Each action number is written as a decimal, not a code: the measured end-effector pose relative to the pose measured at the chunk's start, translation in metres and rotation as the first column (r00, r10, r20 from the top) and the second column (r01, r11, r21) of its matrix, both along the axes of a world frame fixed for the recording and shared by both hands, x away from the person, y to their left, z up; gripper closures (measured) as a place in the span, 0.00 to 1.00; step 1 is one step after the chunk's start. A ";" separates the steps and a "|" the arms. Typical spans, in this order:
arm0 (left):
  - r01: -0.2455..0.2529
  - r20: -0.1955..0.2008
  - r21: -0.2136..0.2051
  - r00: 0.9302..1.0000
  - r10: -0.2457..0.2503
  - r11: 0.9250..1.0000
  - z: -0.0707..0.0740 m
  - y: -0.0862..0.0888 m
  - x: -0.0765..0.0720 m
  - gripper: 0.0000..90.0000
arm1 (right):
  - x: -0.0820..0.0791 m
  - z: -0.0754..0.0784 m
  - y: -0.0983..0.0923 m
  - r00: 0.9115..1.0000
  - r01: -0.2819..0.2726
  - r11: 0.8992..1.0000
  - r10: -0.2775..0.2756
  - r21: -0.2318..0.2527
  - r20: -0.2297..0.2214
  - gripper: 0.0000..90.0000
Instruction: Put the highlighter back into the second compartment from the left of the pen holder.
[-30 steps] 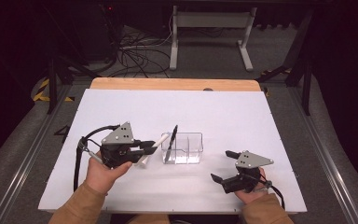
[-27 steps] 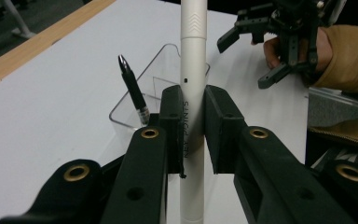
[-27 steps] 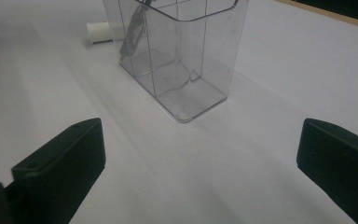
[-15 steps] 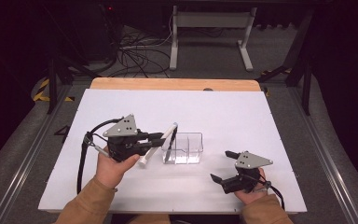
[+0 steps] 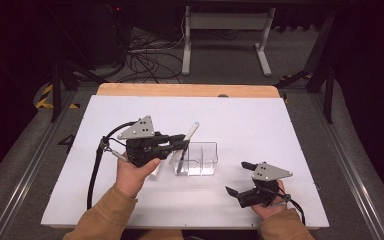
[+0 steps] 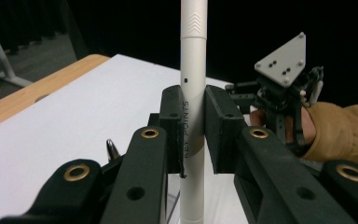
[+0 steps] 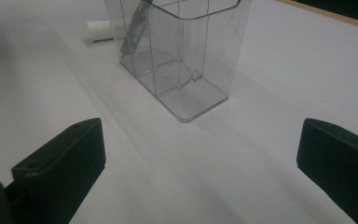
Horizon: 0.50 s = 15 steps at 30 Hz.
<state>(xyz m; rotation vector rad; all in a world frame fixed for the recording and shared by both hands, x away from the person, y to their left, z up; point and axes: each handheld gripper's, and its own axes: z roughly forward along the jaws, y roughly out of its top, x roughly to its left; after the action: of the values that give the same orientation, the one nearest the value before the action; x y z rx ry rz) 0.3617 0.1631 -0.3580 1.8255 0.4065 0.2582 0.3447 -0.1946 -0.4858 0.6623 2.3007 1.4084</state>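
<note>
I have the white pen (image 6: 193, 116) clamped in my left hand-held gripper (image 5: 182, 143), tilted above the clear organizer (image 5: 199, 159) at its 10 o'clock edge; lowering it in remains. A dark pen (image 5: 181, 161) already stands inside. My right hand-held gripper (image 5: 237, 179) waits open at 4 o'clock.

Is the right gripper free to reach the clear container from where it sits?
Probably yes. The right gripper has its jaws open and empty, and bare white table lies between it and the clear container. The left gripper, clamped on a white pen, is at the container's far side.
</note>
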 end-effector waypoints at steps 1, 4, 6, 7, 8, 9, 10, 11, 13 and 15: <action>0.000 -0.001 -0.009 1.000 0.000 1.000 0.000 -0.002 0.000 0.87 | 0.000 0.000 0.000 1.000 0.000 1.000 0.000 0.000 0.000 0.02; 0.000 0.022 -0.019 1.000 0.000 1.000 0.001 -0.006 0.001 0.87 | 0.000 0.000 0.000 1.000 -0.001 1.000 0.001 0.000 0.000 0.02; 0.000 0.029 -0.021 1.000 0.001 1.000 0.001 -0.011 0.002 0.87 | 0.000 0.000 0.000 1.000 -0.002 1.000 0.002 0.000 0.000 0.02; 0.000 0.029 -0.022 1.000 0.000 1.000 0.001 -0.013 0.003 0.87 | 0.000 0.000 0.000 1.000 -0.002 1.000 0.002 0.001 0.000 0.02; -0.002 0.033 -0.023 0.999 0.003 1.000 0.001 -0.015 0.003 0.87 | 0.000 0.000 0.000 1.000 -0.002 1.000 0.002 0.001 0.000 0.02; -0.001 0.036 -0.025 0.999 0.002 1.000 0.001 -0.017 0.004 0.87 | 0.000 0.000 0.000 1.000 -0.003 1.000 0.003 0.000 0.000 0.02; 0.000 0.038 -0.028 0.999 0.001 1.000 0.001 -0.020 0.004 0.87 | 0.000 0.000 0.000 1.000 -0.004 1.000 0.004 0.000 0.000 0.02; 0.000 0.040 -0.030 0.999 0.001 1.000 0.001 -0.022 0.005 0.87 | 0.000 0.000 0.000 1.000 -0.004 1.000 0.004 0.000 0.000 0.02; 0.002 0.043 -0.040 0.999 0.000 0.999 0.001 -0.026 0.007 0.87 | 0.000 0.000 0.000 1.000 -0.005 1.000 0.005 -0.001 0.000 0.02; 0.005 0.044 -0.047 0.999 -0.003 0.999 0.000 -0.029 0.008 0.87 | 0.000 0.000 0.000 1.000 -0.005 1.000 0.005 -0.001 -0.001 0.02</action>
<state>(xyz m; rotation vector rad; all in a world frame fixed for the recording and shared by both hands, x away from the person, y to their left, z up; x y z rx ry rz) 0.3696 0.1337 -0.3578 1.7710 0.3756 0.2837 0.3445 -0.1946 -0.4857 0.6567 2.3052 1.4098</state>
